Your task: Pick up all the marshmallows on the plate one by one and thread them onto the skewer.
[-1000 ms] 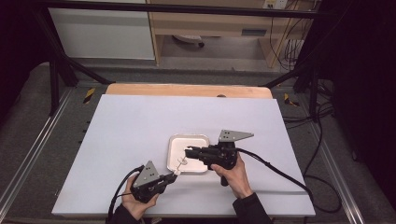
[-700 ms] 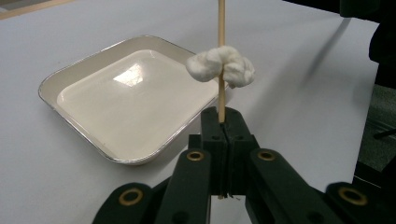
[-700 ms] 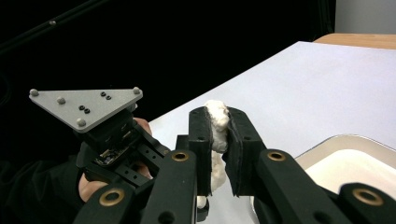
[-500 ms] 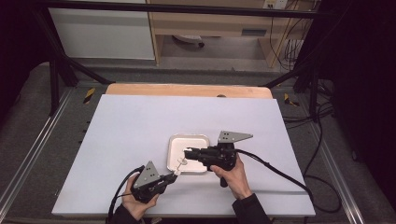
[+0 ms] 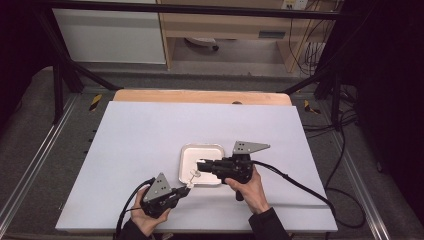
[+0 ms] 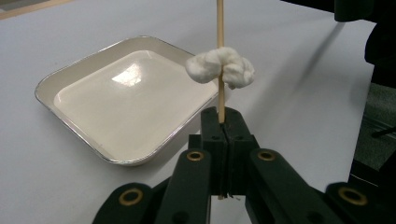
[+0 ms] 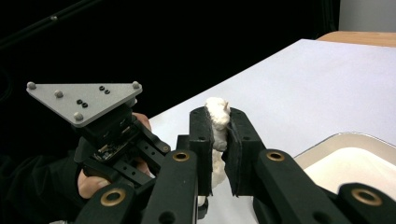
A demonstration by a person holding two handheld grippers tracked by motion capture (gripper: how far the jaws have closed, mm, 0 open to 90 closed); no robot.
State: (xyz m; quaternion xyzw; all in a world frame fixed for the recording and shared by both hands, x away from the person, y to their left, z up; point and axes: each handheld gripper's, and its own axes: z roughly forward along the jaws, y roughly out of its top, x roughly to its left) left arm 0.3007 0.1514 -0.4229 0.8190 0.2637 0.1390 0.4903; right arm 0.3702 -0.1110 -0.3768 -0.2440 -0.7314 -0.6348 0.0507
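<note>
No text, label, brand or number is legible anywhere here.

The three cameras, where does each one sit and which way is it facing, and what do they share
High view: above the person's table edge, facing forward and down on the table; both hands, left gripper and right gripper show.
Left gripper view: on the left gripper, along shut jaws clamping a wooden skewer.
Right gripper view: on the right gripper, jaws pinching the white lump; the other hand behind.
Shared: metal tray, white lump.
</note>
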